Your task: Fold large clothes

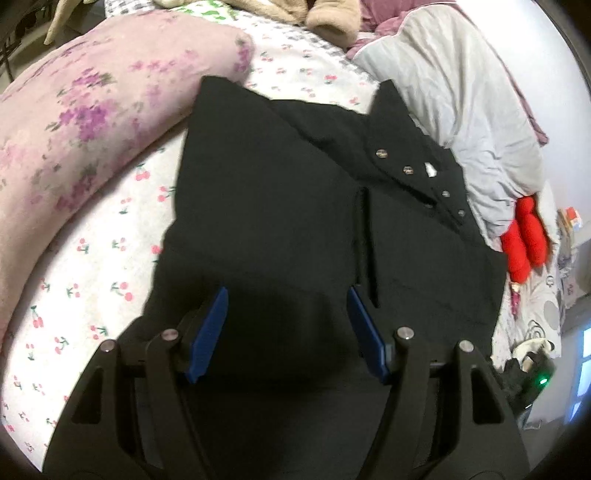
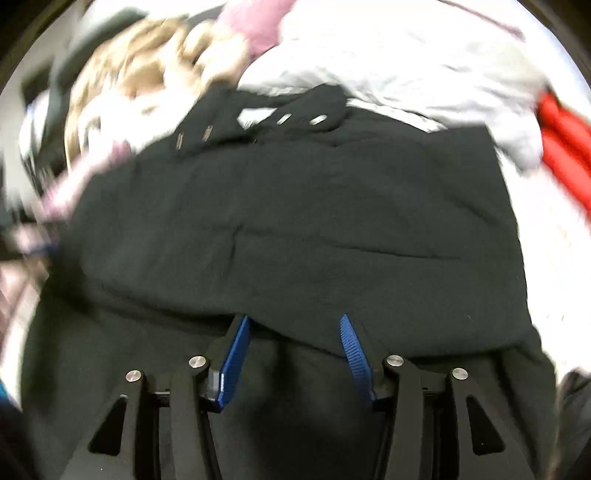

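A large black coat (image 1: 295, 206) with metal buttons lies spread on the bed, partly folded over itself. My left gripper (image 1: 286, 295) hovers over its near part, blue pads wide apart and empty. In the right wrist view the same coat (image 2: 295, 206) fills the middle, its buttoned edge at the far side. My right gripper (image 2: 293, 321) is open, its blue pads at a folded edge of the coat with nothing clamped between them. This view is blurred by motion.
The bed sheet (image 1: 92, 266) is white with a cherry print. A pink floral pillow (image 1: 85, 122) lies to the left. A grey quilt (image 1: 469, 110) and a red plush item (image 1: 524, 236) lie to the right. Beige fleece (image 1: 314, 14) sits at the back.
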A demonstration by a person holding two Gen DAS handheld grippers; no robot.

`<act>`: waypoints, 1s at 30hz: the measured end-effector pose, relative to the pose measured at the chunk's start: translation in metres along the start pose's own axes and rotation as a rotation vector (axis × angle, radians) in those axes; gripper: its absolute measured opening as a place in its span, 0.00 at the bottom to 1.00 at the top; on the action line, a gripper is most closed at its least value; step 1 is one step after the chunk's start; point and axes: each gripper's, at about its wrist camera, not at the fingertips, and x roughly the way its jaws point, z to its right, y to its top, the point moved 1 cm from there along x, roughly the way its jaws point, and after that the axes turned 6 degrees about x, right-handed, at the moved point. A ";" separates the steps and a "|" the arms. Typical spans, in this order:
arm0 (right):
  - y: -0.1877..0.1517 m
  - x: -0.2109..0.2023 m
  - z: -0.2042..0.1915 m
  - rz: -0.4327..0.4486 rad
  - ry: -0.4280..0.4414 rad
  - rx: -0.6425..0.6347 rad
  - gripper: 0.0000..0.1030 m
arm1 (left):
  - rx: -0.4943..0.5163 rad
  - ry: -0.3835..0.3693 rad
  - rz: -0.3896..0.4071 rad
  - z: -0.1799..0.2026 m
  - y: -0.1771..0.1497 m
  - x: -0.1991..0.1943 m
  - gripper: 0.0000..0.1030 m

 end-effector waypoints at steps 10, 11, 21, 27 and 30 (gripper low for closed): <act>0.029 -0.030 0.117 0.079 -0.170 0.298 0.56 | -0.028 0.201 0.107 -0.046 0.032 -0.014 0.65; 0.038 -0.018 0.116 0.058 -0.170 0.287 0.55 | -0.028 0.176 0.083 -0.050 0.035 -0.008 0.65; 0.072 0.039 0.120 -0.002 -0.140 0.268 0.13 | -0.039 -0.005 0.043 -0.069 0.043 0.030 0.10; 0.090 0.014 0.146 0.092 -0.112 0.362 0.09 | 0.068 0.060 0.183 -0.047 0.058 -0.002 0.08; 0.082 0.043 0.143 -0.005 -0.233 0.320 0.11 | 0.120 0.176 0.093 -0.050 0.052 0.030 0.09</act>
